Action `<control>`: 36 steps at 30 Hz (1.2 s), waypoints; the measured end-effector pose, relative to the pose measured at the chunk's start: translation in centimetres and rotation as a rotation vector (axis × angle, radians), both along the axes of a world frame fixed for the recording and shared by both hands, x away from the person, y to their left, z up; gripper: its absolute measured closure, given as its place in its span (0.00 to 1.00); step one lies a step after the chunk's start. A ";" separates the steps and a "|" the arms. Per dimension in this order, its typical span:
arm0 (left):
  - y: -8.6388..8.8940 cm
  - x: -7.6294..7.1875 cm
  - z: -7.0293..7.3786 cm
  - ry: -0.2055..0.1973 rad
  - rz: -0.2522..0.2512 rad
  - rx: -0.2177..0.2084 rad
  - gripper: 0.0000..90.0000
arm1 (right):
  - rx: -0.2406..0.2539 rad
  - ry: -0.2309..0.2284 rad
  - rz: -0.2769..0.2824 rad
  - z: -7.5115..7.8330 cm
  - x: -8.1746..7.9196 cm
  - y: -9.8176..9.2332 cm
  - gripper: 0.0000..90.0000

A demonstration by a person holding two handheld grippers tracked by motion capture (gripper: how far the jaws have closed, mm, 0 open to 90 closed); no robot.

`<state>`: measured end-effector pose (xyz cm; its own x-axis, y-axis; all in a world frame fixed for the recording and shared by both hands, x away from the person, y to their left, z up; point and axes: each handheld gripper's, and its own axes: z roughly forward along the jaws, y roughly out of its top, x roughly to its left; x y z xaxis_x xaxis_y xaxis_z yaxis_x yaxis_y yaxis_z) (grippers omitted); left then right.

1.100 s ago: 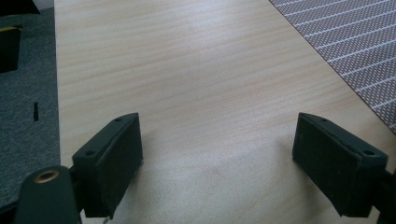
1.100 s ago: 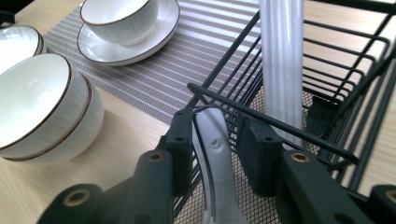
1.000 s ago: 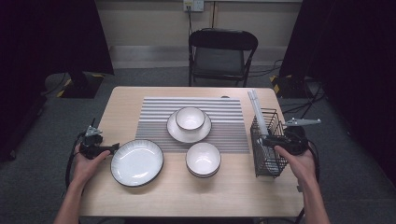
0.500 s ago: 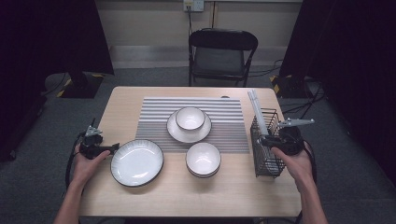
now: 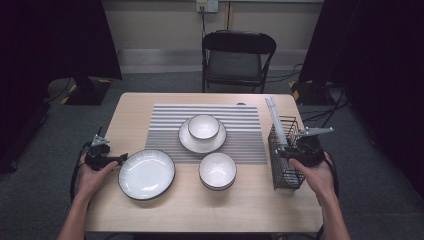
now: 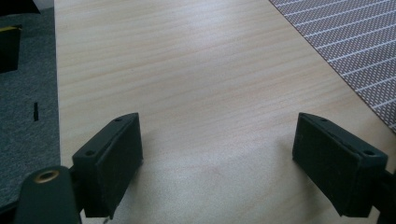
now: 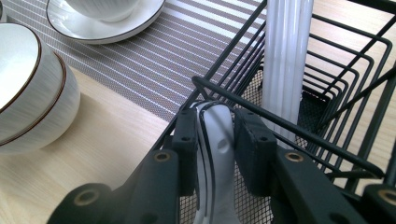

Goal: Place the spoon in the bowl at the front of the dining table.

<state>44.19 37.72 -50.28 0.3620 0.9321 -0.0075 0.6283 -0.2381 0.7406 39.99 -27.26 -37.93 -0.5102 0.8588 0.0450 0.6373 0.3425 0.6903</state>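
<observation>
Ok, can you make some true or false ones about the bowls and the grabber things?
1. A bowl sits on a small plate on the striped mat. True.
2. The left gripper is squeezing the big plate. False: it is open over bare table, holding nothing.
3. The right gripper pinches something white and curved at the wire basket. True.
4. The basket is on the table's left side. False: it stands at the right edge.
5. The folding chair stands beyond the table. True.
</observation>
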 end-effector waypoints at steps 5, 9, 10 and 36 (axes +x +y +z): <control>0.0 0.0 0.0 0.000 0.001 0.000 0.17 | 0.004 -0.010 -0.004 -0.1 -0.1 0.0 0.82; 0.0 0.0 0.0 0.000 0.000 0.000 0.17 | 0.006 -0.007 -0.001 0.0 -0.1 -0.1 0.82; 0.0 0.0 0.0 0.000 0.000 0.000 0.17 | 0.008 -0.008 -0.002 0.0 -0.1 -0.2 0.82; 0.0 0.0 0.0 0.000 0.000 0.000 0.17 | 0.026 -0.101 0.017 1.1 -1.6 -1.7 0.95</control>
